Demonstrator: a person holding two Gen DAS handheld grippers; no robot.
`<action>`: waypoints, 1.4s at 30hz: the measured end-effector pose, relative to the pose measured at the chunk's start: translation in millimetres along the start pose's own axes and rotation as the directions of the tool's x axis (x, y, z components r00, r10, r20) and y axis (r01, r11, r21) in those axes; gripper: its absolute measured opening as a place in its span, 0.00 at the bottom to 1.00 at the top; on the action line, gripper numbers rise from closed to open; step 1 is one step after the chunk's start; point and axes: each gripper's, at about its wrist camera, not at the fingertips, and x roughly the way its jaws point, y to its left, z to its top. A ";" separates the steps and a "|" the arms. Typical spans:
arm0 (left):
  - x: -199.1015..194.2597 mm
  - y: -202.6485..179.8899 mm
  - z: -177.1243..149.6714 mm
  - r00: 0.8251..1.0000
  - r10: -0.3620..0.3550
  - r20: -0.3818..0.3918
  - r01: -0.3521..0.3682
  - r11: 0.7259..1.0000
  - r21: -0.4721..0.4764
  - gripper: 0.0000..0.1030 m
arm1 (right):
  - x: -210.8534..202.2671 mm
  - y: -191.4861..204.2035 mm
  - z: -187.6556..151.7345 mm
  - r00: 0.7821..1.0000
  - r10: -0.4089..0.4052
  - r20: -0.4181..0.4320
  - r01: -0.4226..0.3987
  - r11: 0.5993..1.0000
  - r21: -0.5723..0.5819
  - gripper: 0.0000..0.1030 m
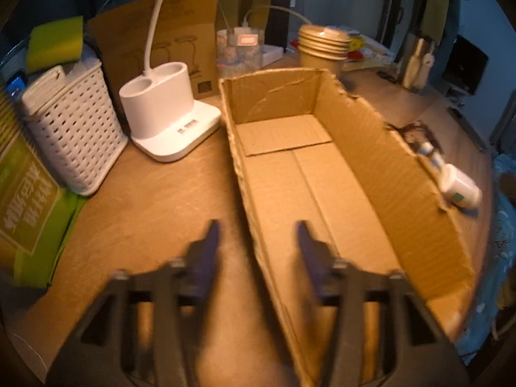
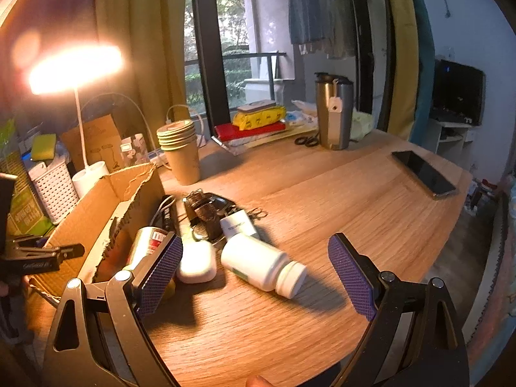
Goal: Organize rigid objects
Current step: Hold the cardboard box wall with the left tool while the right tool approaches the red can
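An open, empty cardboard box (image 1: 322, 174) lies on the wooden table; its torn wall also shows in the right wrist view (image 2: 106, 206). My left gripper (image 1: 258, 242) is open and empty, its fingers straddling the box's near left wall. My right gripper (image 2: 254, 267) is open and empty, just above and in front of a white pill bottle (image 2: 262, 266) lying on its side. Beside the bottle lie a white earbud case (image 2: 196, 262), a small red-labelled can (image 2: 148, 242), a watch (image 2: 203, 211) and a white charger (image 2: 237, 222). The bottle also shows behind the box wall in the left wrist view (image 1: 461, 187).
A white desk lamp base (image 1: 167, 109), a white basket (image 1: 71, 129) and green packets (image 1: 29, 213) stand left of the box. A stack of paper cups (image 2: 180, 151), two steel tumblers (image 2: 333, 113), scissors (image 2: 306, 141), books (image 2: 254, 125) and a phone (image 2: 424, 174) lie further back.
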 end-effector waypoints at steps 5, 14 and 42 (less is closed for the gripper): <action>9.5 0.0 -15.2 0.999 -0.034 -0.016 0.034 0.999 0.014 0.47 | 12.2 17.5 -6.5 0.997 0.066 -0.040 -0.068 0.997 -0.041 0.91; 14.8 12.3 -18.3 0.998 -0.055 0.012 0.056 0.997 -0.049 0.17 | 27.2 46.2 -12.2 0.978 0.190 -0.083 -0.197 0.978 -0.076 0.91; 15.0 20.3 -17.3 1.000 0.011 0.027 -0.009 0.997 -0.073 0.18 | 52.3 82.3 -12.8 0.963 0.227 -0.148 -0.251 0.953 -0.170 0.84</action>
